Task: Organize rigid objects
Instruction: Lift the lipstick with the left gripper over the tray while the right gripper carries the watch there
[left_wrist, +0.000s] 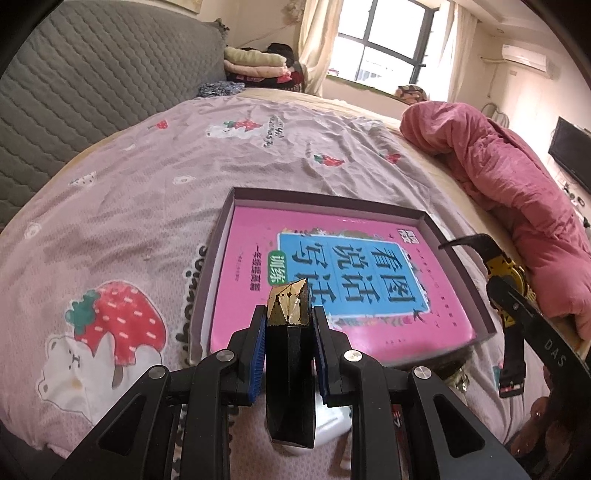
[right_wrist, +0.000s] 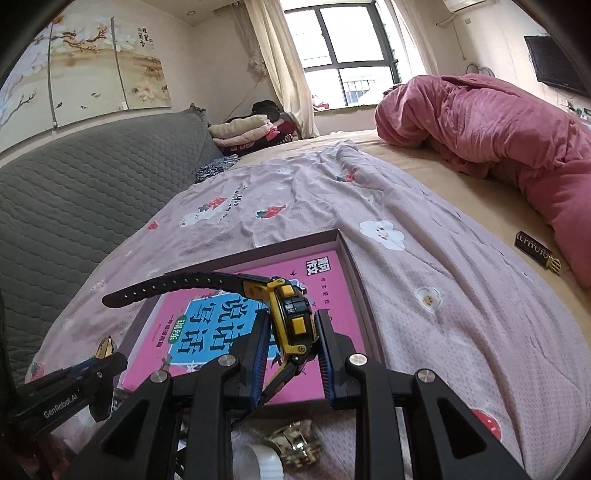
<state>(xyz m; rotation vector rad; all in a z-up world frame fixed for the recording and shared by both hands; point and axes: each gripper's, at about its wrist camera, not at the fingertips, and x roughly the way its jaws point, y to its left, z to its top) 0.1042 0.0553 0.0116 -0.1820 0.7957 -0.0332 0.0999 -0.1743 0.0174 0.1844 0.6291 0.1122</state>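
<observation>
Two tools clamp: left tool (left_wrist: 289, 325) on "GenRobot.AI" arm grips gold-tipped black bar (left_wrist: 290, 332), right tool (right_wrist: 291, 341) yellow watch (right_wrist: 291, 317).

On the bed, your tray (left_wrist: 458, 236) sits ahead with a book (left_wrist: 332, 295) lying inside it. A rolled quilt (right_wrist: 498, 133) lies right of it; folded clothes (right_wrist: 243, 131) sit behind.

Black-gold case (left_wrist: 289, 332) (clamped) over book (left_wrist: 332, 280)

Both grippers are being shown as matte black linkages fastened with round silver screws. Ribbed blue pads (left_wrist: 258, 347) are lining the fingers. White lettering "GenRobot.AI" is being displayed on the left gripper (right_wrist: 107, 356).
</observation>
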